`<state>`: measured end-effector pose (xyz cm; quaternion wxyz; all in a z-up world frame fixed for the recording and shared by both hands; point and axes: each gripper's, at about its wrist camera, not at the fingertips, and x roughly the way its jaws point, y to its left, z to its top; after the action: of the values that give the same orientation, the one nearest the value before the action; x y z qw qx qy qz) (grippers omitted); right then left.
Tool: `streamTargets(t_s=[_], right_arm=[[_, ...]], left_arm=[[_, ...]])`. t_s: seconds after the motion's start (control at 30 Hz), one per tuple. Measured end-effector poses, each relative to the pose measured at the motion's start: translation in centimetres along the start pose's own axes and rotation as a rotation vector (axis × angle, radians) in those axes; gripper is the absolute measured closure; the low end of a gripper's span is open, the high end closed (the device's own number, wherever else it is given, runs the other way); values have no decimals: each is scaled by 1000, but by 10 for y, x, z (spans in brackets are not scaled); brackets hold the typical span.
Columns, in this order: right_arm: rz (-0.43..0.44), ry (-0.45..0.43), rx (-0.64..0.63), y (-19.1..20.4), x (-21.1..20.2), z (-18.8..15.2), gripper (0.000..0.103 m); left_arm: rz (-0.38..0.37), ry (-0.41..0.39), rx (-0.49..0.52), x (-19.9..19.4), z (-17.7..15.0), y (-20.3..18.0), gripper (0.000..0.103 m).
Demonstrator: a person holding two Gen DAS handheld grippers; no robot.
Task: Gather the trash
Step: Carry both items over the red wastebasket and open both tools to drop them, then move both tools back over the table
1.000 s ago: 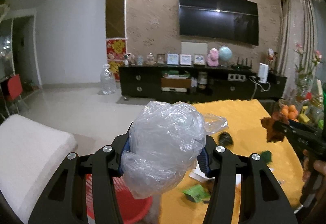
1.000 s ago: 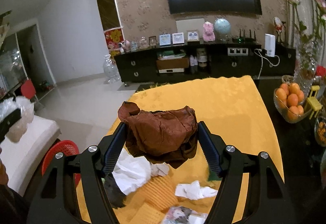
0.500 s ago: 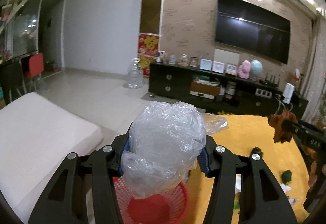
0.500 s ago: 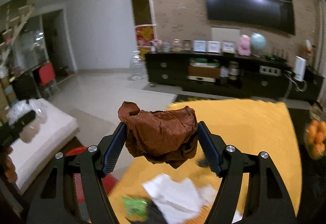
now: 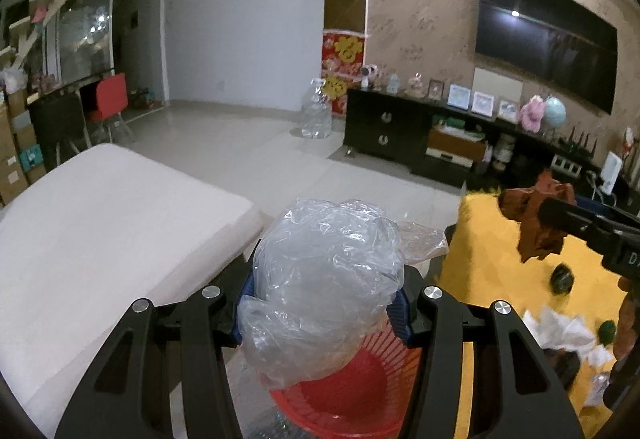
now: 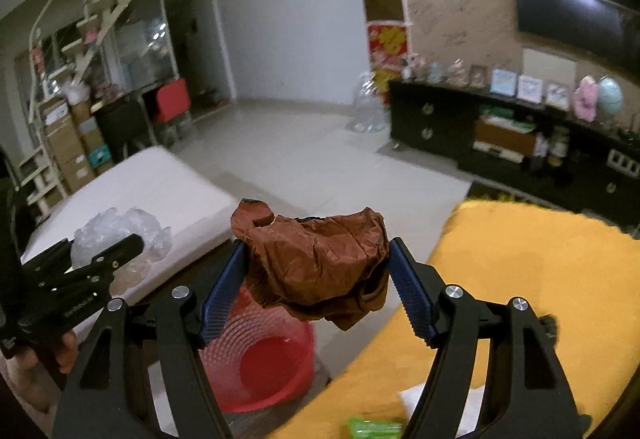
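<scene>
- Gripping a clear plastic bag (image 5: 326, 279), left gripper (image 5: 324, 303) clamped on it, above the red basket (image 5: 344, 395)
- Pinching brown crumpled paper (image 6: 316, 263), right gripper (image 6: 316, 291) clamped on it; beside the yellow table (image 6: 520, 279)

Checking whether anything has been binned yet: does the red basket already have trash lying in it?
No: in the right wrist view the red basket shows a bare red bottom, with nothing lying inside it.

tools: 2 (image 5: 324, 303) (image 6: 316, 291) | clear plastic wad (image 5: 326, 291): 1 | brown paper wad (image 6: 320, 259): 1 | red basket (image 6: 260, 371): 1 | yellow table (image 6: 540, 271): 1
</scene>
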<state>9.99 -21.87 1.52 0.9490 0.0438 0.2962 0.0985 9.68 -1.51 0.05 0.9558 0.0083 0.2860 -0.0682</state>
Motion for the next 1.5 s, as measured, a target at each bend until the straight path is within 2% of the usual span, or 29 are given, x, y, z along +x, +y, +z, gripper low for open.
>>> streamTargets(t_s=[0.37,0.4,0.5,0.53,0.57,0.67,0.77,0.93,1.07,1.33,1.5], right_arm=[[90,153,0,35,55,-28,33],[101,177,5,36,62,-32,32],[118,215,11,44,73,-43,30],[125,226,16,45,77,-45,29],[133,235,22,45,79,-46,29],[167,243,51,46,81,-47,16],[195,247,78,45,78,-44,13],[185,221,87,34,71,-38,12],[144,169,69,28,54,-31,12],[10,29,-14,23,15,-20,12],[-64,-60,-49,17,-10,-18,7]], left_arm=[[2,182,59,46,-47,9,51],[2,198,62,49,-51,10,49],[31,224,76,53,-60,13,30],[46,225,81,54,-62,13,27],[55,227,82,54,-63,15,27],[51,242,70,54,-65,20,23],[48,243,67,54,-66,20,20],[43,217,73,48,-62,18,20],[42,167,54,38,-53,19,16],[-7,80,16,15,-37,8,13],[-28,4,-8,-3,-30,2,9]])
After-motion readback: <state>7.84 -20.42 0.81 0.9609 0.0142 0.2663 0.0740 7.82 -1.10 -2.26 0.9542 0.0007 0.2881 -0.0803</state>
